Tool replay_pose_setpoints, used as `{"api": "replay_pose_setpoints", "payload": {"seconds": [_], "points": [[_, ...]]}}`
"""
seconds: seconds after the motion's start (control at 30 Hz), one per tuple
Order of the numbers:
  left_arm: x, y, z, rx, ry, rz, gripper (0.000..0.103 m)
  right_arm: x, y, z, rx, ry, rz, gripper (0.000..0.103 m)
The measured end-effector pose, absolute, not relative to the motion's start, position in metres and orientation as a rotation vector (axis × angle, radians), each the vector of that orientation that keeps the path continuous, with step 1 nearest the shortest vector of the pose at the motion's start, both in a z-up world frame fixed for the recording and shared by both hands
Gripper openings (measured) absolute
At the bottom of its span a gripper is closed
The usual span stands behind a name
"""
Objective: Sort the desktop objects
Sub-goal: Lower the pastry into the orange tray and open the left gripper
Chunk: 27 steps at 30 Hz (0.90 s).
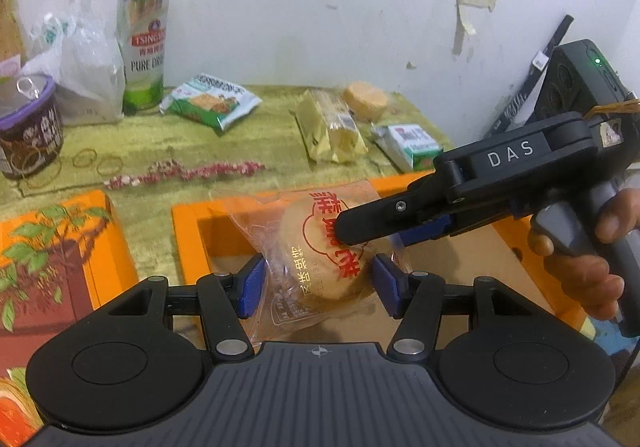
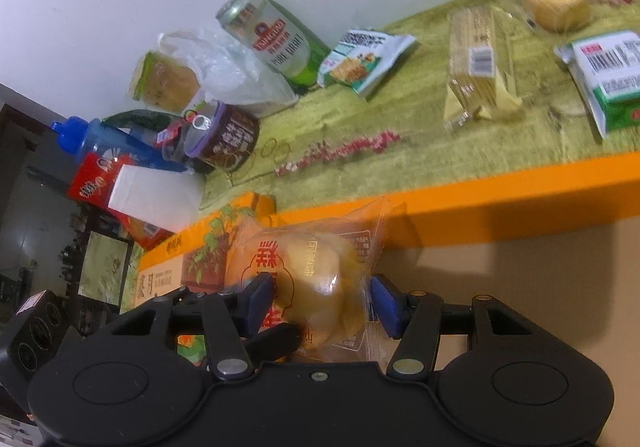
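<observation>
While both grippers clamp one wrapped cake point(image 1: 320, 247) over the orange box point(image 1: 188, 231), left gripper point(image 1: 318, 281) fingers press its sides, right gripper point(image 2: 320, 301) fingers likewise. Beyond, on the bench point(image 1: 256, 151): cracker packs point(image 1: 332, 127), biscuit packet point(image 1: 210, 99); beer can point(image 1: 142, 47) at the far edge.

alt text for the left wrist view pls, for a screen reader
Both grippers hold one clear-wrapped round pastry over an open orange cardboard box: the left gripper pinches its sides, and the right gripper, in a person's hand, clamps it from the right. Behind, on a green cloth, stand a beer can, snack packets and a purple-lidded cup.
</observation>
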<state>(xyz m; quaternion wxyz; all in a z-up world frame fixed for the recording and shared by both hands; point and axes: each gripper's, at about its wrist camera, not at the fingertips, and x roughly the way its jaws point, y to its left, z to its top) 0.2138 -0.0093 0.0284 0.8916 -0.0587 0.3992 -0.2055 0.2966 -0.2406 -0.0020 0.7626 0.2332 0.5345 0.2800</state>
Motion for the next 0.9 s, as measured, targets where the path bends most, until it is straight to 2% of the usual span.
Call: {"api": "replay_pose_setpoints", "payload": {"seconds": [0.3, 0.43, 0.5, 0.63, 0.9], "points": [[0.212, -0.023, 0.009, -0.061, 0.867, -0.420, 0.061, 0.291, -0.250, -0.028, 0.532, 1.205, 0.593, 0.052], [0.208, -0.027, 0.006, -0.031, 0.865, -0.428, 0.078, 0.290, -0.252, -0.035, 0.526, 1.213, 0.579, 0.052], [0.204, -0.028, 0.008, -0.027, 0.855, -0.434, 0.079, 0.290, -0.255, -0.036, 0.528, 1.216, 0.579, 0.053], [0.194, -0.025, 0.016, -0.027, 0.810, -0.415, 0.090, 0.288, -0.260, -0.034, 0.520, 1.204, 0.579, 0.053], [0.173, -0.033, 0.026, -0.024, 0.770, -0.491, 0.091, 0.291, -0.274, -0.016, 0.491, 1.118, 0.567, 0.053]]}}
